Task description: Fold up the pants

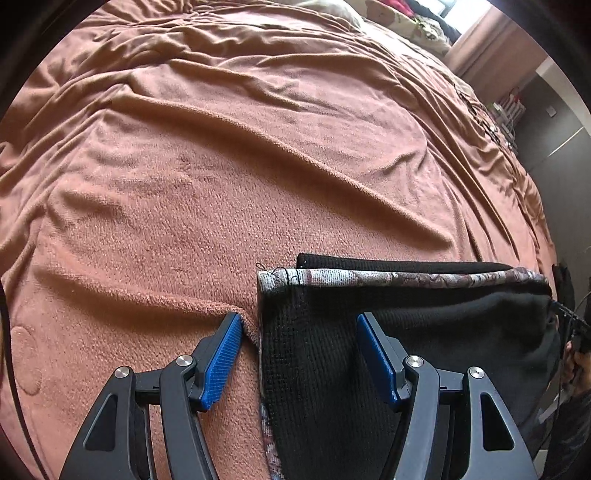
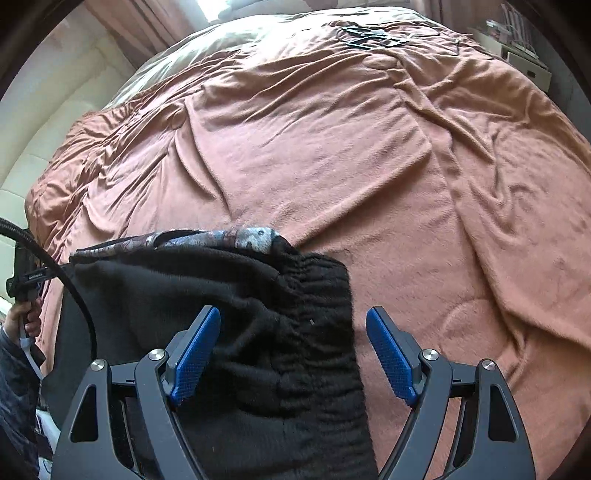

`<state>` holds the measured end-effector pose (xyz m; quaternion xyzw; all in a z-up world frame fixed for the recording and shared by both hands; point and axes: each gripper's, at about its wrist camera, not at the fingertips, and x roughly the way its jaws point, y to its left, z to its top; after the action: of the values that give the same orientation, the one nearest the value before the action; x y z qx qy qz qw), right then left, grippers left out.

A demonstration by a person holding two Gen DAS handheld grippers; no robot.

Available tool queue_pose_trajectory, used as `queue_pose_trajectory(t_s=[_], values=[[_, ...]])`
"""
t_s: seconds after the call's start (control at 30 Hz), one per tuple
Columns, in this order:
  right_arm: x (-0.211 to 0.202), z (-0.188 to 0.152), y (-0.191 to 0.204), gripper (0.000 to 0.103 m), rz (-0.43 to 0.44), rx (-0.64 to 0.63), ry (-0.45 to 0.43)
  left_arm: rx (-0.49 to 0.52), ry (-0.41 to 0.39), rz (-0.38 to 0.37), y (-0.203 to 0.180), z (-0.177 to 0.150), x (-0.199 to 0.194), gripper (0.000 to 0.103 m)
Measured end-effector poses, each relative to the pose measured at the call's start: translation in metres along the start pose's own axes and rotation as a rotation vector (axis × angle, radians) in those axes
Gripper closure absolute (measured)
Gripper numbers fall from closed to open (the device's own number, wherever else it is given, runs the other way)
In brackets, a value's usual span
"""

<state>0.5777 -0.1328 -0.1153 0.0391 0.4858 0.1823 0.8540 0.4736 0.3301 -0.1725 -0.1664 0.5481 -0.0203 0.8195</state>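
Note:
Black pants [image 1: 424,332] with a patterned grey-pink lining lie folded on the pink blanket [image 1: 221,166], at the near edge of the bed. My left gripper [image 1: 299,321] is open and straddles the folded pants' left edge, one pad on the blanket, one over the black fabric. In the right wrist view the pants [image 2: 258,314] show their gathered elastic waistband [image 2: 317,332]. My right gripper [image 2: 293,317] is open over the waistband end, holding nothing.
The wrinkled pink blanket [image 2: 369,166] covers the whole bed. A dark flat object [image 2: 369,35] lies at its far end. A person's hand and the other gripper [image 2: 26,295] show at the left edge. Shelves and furniture [image 1: 509,107] stand beyond the bed.

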Motion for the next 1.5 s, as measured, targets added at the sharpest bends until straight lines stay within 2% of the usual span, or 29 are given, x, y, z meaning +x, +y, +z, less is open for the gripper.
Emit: queue_pose_trajectory(t_s=[0.07,0.13,0.2,0.27,0.3,0.37,0.5,0.7,0.9,0.97,1.03,1.1,1.13,1.17,1.3,1.5], values=[[0.005,0.005,0.000,0.023,-0.020,0.007,-0.006,0.001,-0.007,-0.002,0.000,0.000,-0.001,0.037],[0.004,0.009,-0.003,0.025,-0.001,0.034,-0.023,0.002,-0.012,-0.002,-0.001,0.000,-0.001,0.037],[0.008,0.012,-0.005,0.033,-0.003,0.048,-0.016,0.006,-0.015,-0.003,-0.002,0.000,-0.001,0.037],[0.016,0.011,-0.007,0.051,-0.010,0.045,0.024,0.007,-0.019,-0.006,-0.002,0.000,-0.002,0.038],[0.019,0.010,-0.008,0.052,-0.004,0.044,0.036,0.008,-0.022,-0.009,-0.002,0.001,-0.002,0.038],[0.019,0.007,-0.006,0.062,-0.033,0.019,0.034,0.013,-0.026,-0.017,-0.005,0.002,-0.003,0.039],[0.012,0.004,-0.004,0.066,-0.065,-0.007,0.019,0.047,-0.034,-0.025,-0.012,0.003,-0.004,0.039],[0.003,0.001,-0.005,0.066,-0.055,-0.003,0.035,0.059,-0.018,-0.001,-0.017,0.010,0.011,0.039],[-0.003,-0.001,-0.009,0.066,-0.068,-0.008,0.046,0.054,-0.021,-0.032,-0.020,0.016,0.016,0.040],[-0.004,-0.002,-0.010,0.066,-0.064,-0.003,0.047,0.053,-0.016,-0.059,-0.021,0.015,0.017,0.051],[-0.003,-0.001,-0.010,0.066,-0.061,0.001,0.047,0.066,-0.013,-0.056,-0.023,0.014,0.018,0.056],[-0.003,0.000,-0.010,0.066,-0.052,0.008,0.039,0.071,-0.009,-0.061,-0.023,0.014,0.020,0.071],[-0.002,0.001,-0.011,0.066,-0.051,0.010,0.040,0.063,-0.008,-0.080,-0.022,0.015,0.020,0.084],[-0.001,0.001,-0.011,0.066,-0.045,0.018,0.038,0.057,-0.006,-0.102,-0.022,0.016,0.020,0.089],[-0.002,0.002,-0.011,0.066,-0.030,0.030,0.029,0.110,-0.069,-0.043,-0.037,0.015,0.004,0.093],[-0.012,0.004,-0.005,0.066,-0.019,0.017,0.002,0.085,-0.135,-0.046,-0.036,0.026,-0.021,0.094]])
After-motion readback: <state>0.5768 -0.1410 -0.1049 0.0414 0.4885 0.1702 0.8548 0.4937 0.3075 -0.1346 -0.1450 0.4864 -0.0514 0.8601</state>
